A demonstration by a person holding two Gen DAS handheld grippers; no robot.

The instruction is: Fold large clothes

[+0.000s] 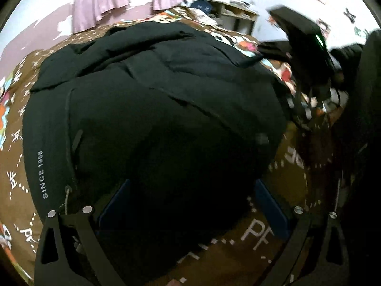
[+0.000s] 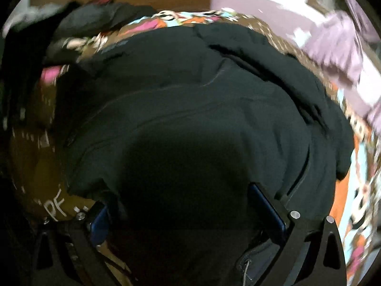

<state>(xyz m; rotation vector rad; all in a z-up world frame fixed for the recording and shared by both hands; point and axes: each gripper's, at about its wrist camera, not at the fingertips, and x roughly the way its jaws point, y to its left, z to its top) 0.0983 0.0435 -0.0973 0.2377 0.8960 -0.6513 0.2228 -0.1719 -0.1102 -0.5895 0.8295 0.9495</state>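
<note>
Nearest, the left gripper (image 1: 190, 205) straddles the near hem of the bulky black padded jacket (image 1: 154, 90), fingers spread with cloth bunched between; whether it pinches, I cannot tell. The right gripper (image 2: 181, 214) does likewise, probably readying a fold away. The jacket lies across the brown patterned bedspread (image 1: 14, 166); beyond it, pale pink curtains (image 1: 95, 2).

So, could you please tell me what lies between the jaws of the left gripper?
In the left wrist view, a dark bulge of the black jacket fills the gap in the left gripper, with the brown patterned bedspread beneath on the right side.
</note>
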